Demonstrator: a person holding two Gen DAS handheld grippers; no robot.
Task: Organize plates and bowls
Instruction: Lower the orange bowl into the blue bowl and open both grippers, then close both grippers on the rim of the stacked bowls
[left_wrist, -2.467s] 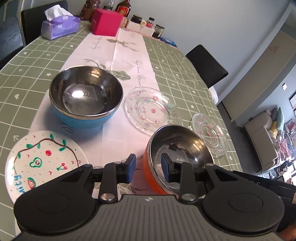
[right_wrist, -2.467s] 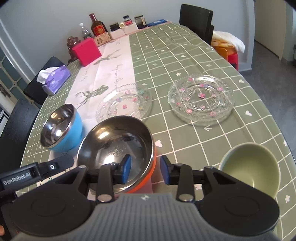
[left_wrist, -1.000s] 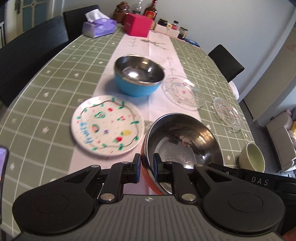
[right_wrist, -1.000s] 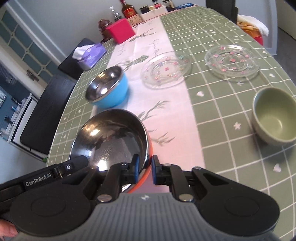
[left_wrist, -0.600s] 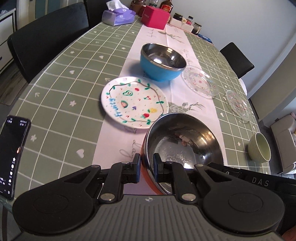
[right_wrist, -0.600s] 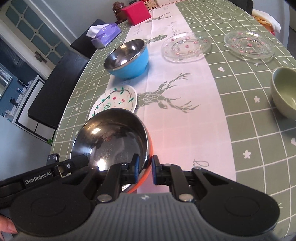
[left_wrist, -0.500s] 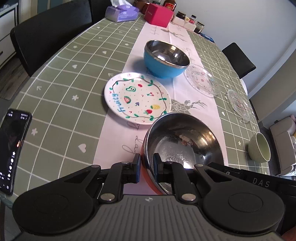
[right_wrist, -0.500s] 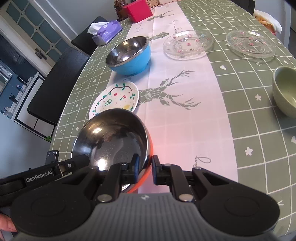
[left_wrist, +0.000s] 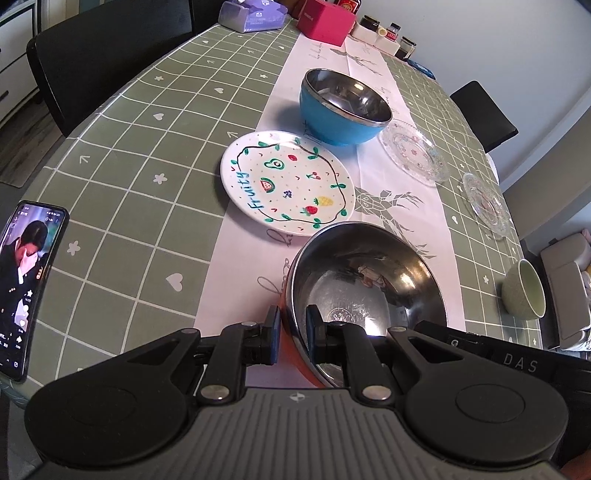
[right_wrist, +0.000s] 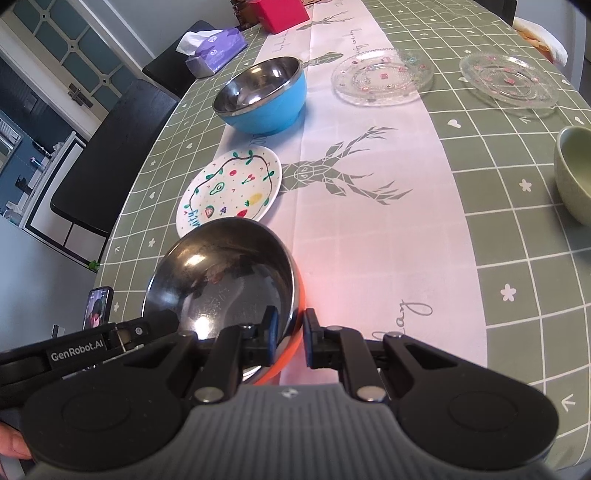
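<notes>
Both grippers are shut on the rim of one orange steel-lined bowl (left_wrist: 365, 288), held near the table's front edge. My left gripper (left_wrist: 291, 334) pinches its near-left rim. My right gripper (right_wrist: 290, 336) pinches its near-right rim; the bowl shows in that view too (right_wrist: 225, 273). Just beyond it lies a white fruit-painted plate (left_wrist: 286, 181) (right_wrist: 231, 190). Farther back stands a blue steel-lined bowl (left_wrist: 343, 107) (right_wrist: 260, 96). Two clear glass plates (left_wrist: 413, 155) (left_wrist: 485, 203) lie to its right, also in the right wrist view (right_wrist: 382, 75) (right_wrist: 508, 79). A small green bowl (left_wrist: 522, 295) (right_wrist: 574, 173) sits at the right.
A phone (left_wrist: 26, 280) with a lit screen lies at the table's left front edge. A tissue box (left_wrist: 253, 16), a pink box (left_wrist: 325, 20) and jars (left_wrist: 388, 33) stand at the far end. Black chairs (left_wrist: 103, 55) (left_wrist: 484, 114) flank the table.
Both grippers closed on the orange bowl's rim and carried it back toward the table's near end. The fruit plate and blue bowl now lie farther ahead.
</notes>
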